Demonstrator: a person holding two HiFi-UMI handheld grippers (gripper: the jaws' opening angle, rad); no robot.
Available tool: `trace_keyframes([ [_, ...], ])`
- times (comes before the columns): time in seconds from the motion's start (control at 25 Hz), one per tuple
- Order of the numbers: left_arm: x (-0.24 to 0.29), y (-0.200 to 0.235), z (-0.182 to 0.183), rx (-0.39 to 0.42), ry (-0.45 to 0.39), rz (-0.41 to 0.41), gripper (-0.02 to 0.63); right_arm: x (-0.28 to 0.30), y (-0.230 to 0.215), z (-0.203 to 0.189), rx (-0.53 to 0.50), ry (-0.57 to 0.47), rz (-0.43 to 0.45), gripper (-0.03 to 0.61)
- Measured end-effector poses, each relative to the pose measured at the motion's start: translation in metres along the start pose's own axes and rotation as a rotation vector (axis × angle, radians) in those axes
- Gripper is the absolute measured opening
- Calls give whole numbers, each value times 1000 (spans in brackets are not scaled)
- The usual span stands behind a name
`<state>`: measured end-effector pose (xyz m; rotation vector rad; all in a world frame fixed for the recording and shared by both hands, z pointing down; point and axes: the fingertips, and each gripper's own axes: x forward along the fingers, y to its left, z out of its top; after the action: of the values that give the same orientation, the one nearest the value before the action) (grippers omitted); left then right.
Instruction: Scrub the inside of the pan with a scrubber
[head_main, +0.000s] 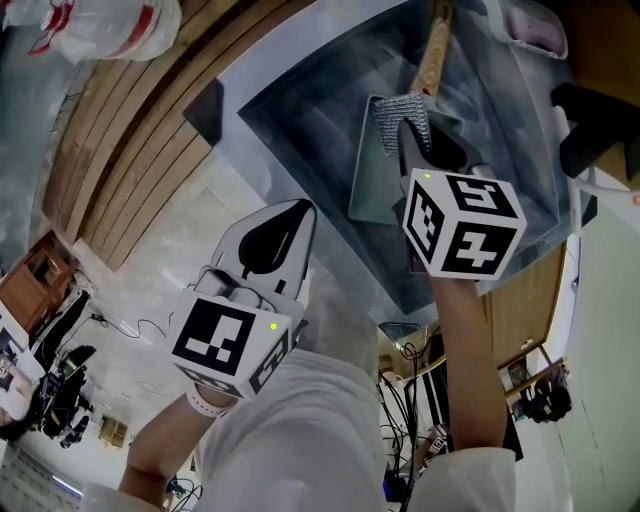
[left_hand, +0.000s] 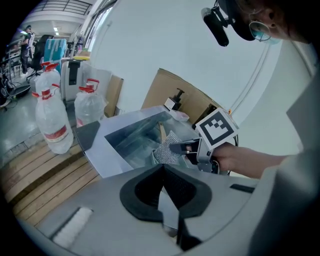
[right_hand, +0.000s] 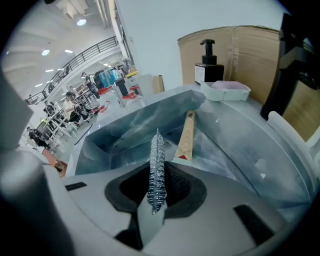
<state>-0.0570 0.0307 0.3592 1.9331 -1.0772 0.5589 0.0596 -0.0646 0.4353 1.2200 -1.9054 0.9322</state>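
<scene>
Two handheld grippers over a steel sink sunk into a slatted wooden tabletop.

Right gripper: low inside the basin, fingers clamped on a thin silver mesh scrubber. Holds it on edge above the far part of a squarish grey pan, close to where the wooden handle joins. Cannot tell whether scrubber and pan floor touch. Pan lying along the basin's right half, handle pointing to the far wall and leaning against it.

Left gripper: outside the basin, just beside its near-left rim, fingers pressed together with nothing between them. Well apart from the pan.

Bare steel basin floor on the pan's left, bounded by steep slanting walls.

Along the far rim, in the right gripper view: a black pump bottle, a pale shallow dish just beside it, and brown cardboard standing behind both.

On the tabletop left of the sink, in the left gripper view: two clear plastic bottles with red caps, near the rim.
</scene>
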Motion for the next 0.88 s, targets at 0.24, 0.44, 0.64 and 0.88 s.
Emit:
trace_keyframes([
  [0.24, -21, -11, 21, 32, -39, -1, 5, -37, 9, 10, 39, -59, 12, 63],
  [0.44, -47, -25, 38, 63, -80, -5, 5, -85, 21, 18, 65, -115, 12, 63],
  [0.64, -79, -38, 53, 94, -123, -3, 5, -149, 34, 23, 105, -187, 14, 63],
  [0.88, -118, -55, 75, 147, -180, -6, 5, -233, 42, 40, 67, -323, -37, 63],
])
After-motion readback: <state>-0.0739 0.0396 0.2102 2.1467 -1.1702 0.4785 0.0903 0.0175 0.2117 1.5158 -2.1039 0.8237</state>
